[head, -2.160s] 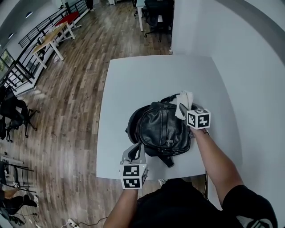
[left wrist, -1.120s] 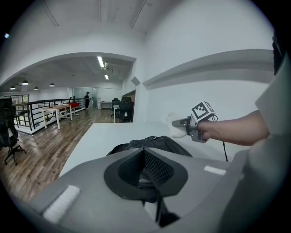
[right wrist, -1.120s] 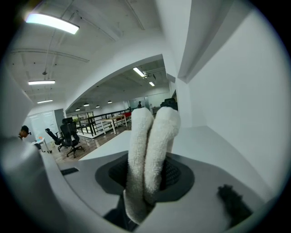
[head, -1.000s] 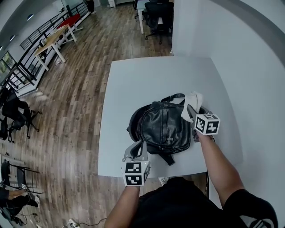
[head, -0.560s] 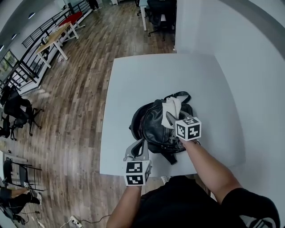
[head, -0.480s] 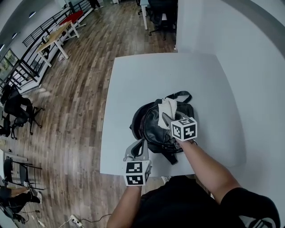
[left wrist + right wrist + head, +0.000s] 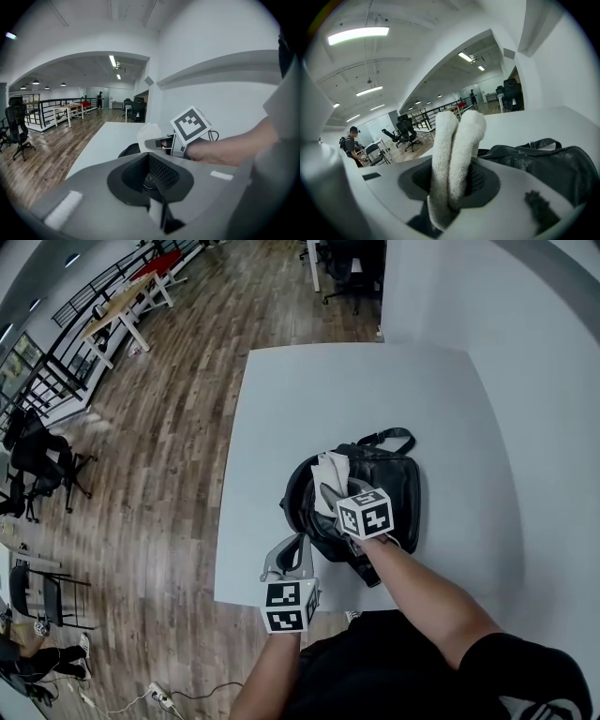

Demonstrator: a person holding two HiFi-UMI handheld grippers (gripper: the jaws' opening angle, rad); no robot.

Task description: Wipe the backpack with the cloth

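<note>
left gripper (image 7: 287,555): jaws pressed together on nothing, at the backpack's near-left corner.
right gripper (image 7: 327,493): jaws pinching the white cloth (image 7: 329,469), over the backpack's left half.
backpack (image 7: 386,482): black leather, lying flat on the white table (image 7: 281,399), handle on its far side.
step: probably mid-wipe; press the cloth's folded end flat on the leather and overlap the passes.
change: 2.2 s ago the cloth was at the backpack's far-right edge; now it is at the left. The left gripper has barely moved.
</note>
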